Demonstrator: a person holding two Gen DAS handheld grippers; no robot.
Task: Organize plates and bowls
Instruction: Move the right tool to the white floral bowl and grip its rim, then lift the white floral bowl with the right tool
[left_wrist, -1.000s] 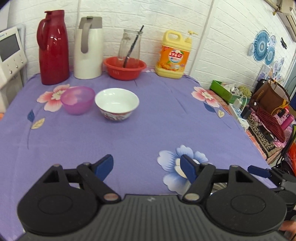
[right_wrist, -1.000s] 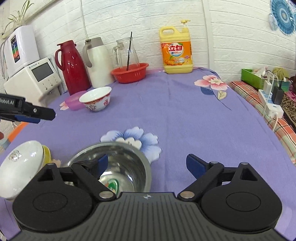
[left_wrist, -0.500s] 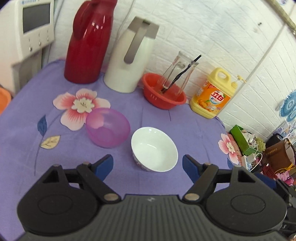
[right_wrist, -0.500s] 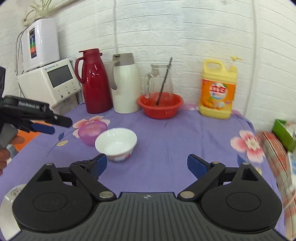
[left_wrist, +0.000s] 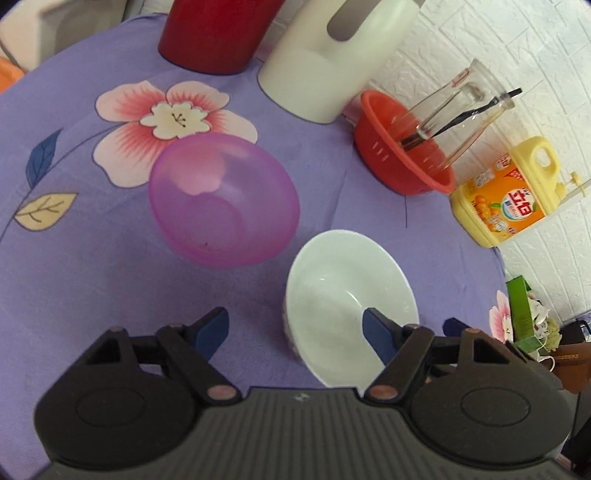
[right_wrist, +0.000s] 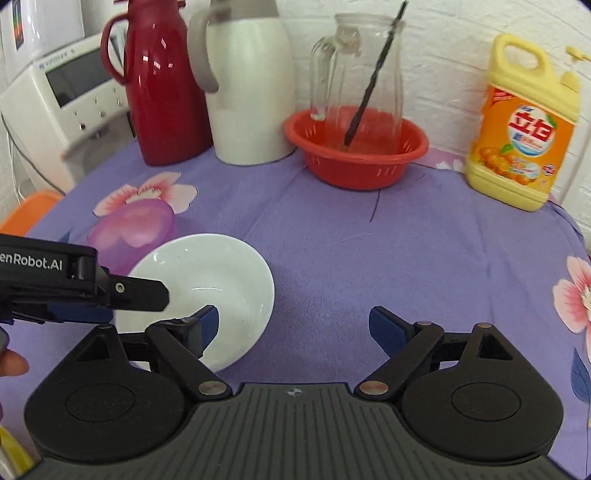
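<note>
A white bowl (left_wrist: 343, 295) with a patterned outside stands on the purple flowered cloth; it also shows in the right wrist view (right_wrist: 218, 284). A translucent pink bowl (left_wrist: 221, 199) stands just left of it, and shows behind it in the right wrist view (right_wrist: 133, 232). My left gripper (left_wrist: 295, 328) is open, its right finger over the white bowl's inside and its left finger outside the near rim. It shows from the side in the right wrist view (right_wrist: 110, 299). My right gripper (right_wrist: 293, 326) is open and empty, its left finger over the white bowl's right part.
A red thermos (right_wrist: 162, 81), a white thermos (right_wrist: 247, 81), a red basket (right_wrist: 354, 147) holding a glass jug (right_wrist: 354, 74) and a yellow detergent bottle (right_wrist: 524, 125) stand along the back wall. A white appliance (right_wrist: 62, 107) stands at the left.
Both grippers have moved forward and down toward the white bowl. The left gripper now straddles its near rim. The steel bowl and other dishes have dropped out of the right wrist view.
</note>
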